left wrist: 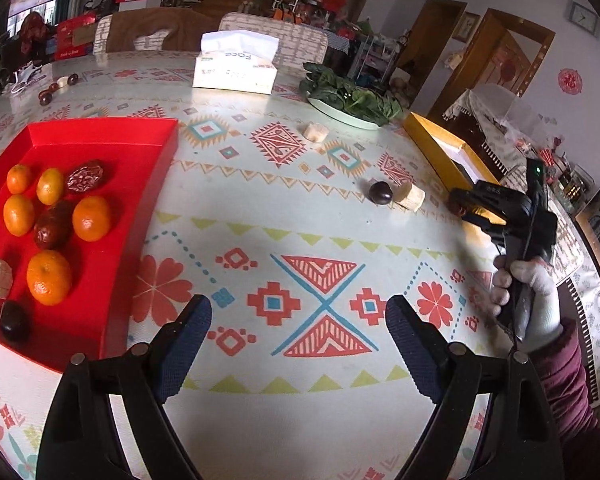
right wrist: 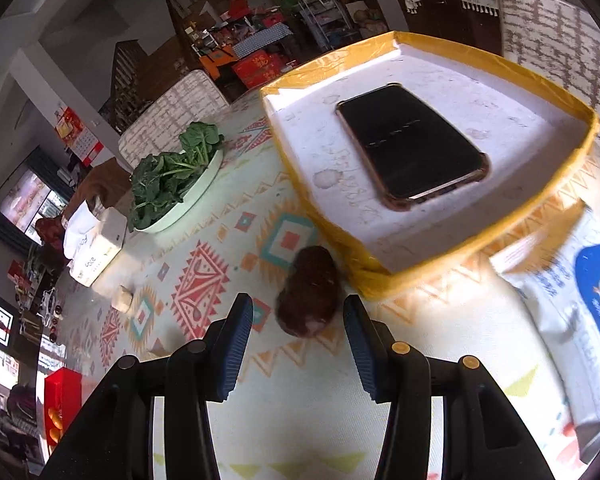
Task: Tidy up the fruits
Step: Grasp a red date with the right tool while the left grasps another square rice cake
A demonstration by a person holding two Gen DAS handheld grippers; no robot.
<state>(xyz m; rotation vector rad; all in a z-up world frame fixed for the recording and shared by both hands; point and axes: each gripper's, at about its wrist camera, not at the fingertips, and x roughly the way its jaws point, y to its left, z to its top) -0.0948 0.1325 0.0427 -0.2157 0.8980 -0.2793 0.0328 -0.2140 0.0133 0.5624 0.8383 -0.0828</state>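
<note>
The red date (right wrist: pixel 310 292) lay on the tablecloth against the yellow-rimmed box (right wrist: pixel 452 256), just ahead of your right gripper (right wrist: pixel 298 312), whose jaws stood apart, gripping nothing. Your left gripper (left wrist: pixel 298 316) was wide and empty. The red tray (left wrist: pixel 140 184) at left already held tangerines and dates; a dark plum (left wrist: pixel 381 193) remained outside. The tissue box (left wrist: pixel 236 66) read "Face".

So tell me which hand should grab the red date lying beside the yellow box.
Right. The right gripper is open with the red date just ahead of its fingertips. The left gripper hangs over bare tablecloth near the red tray.
</note>
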